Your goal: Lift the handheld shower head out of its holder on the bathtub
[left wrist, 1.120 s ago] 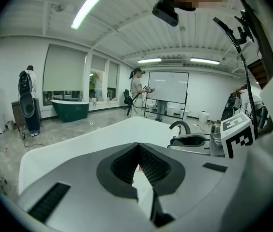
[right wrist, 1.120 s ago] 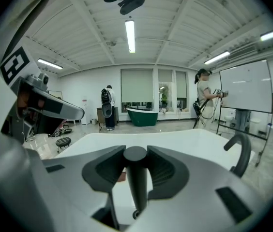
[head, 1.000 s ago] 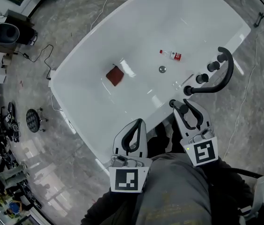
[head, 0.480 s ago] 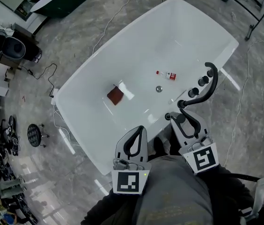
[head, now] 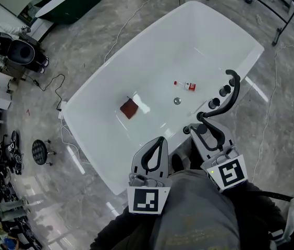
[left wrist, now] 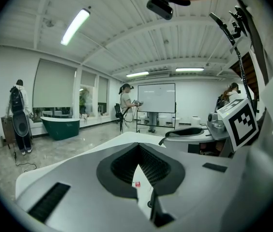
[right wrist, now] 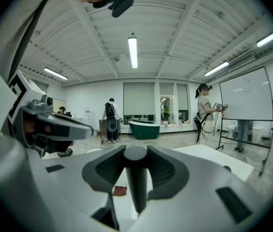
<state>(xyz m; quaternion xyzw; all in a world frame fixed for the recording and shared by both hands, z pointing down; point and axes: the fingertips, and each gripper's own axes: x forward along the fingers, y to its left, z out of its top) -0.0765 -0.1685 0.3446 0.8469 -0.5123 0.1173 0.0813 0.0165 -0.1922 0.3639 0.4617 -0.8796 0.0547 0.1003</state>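
The white bathtub lies aslant below me. At its near right rim my right gripper is shut on the black handheld shower head. In the right gripper view its round-topped black handle stands upright between the jaws of the right gripper, and both pads touch it. My left gripper hovers over the near rim to the left, shut with nothing in it. In the left gripper view the left gripper has its tips together, and a sliver of tub shows below them.
A black arched faucet and two black knobs stand on the rim beyond the right gripper. In the tub lie a red-brown cloth, a small bottle and the drain. Cables and a stool are on the floor at left.
Both grippers have risen slightly towards the camera, the right one still clamped on the shower head. The head view has drawn back, so the tub looks smaller.
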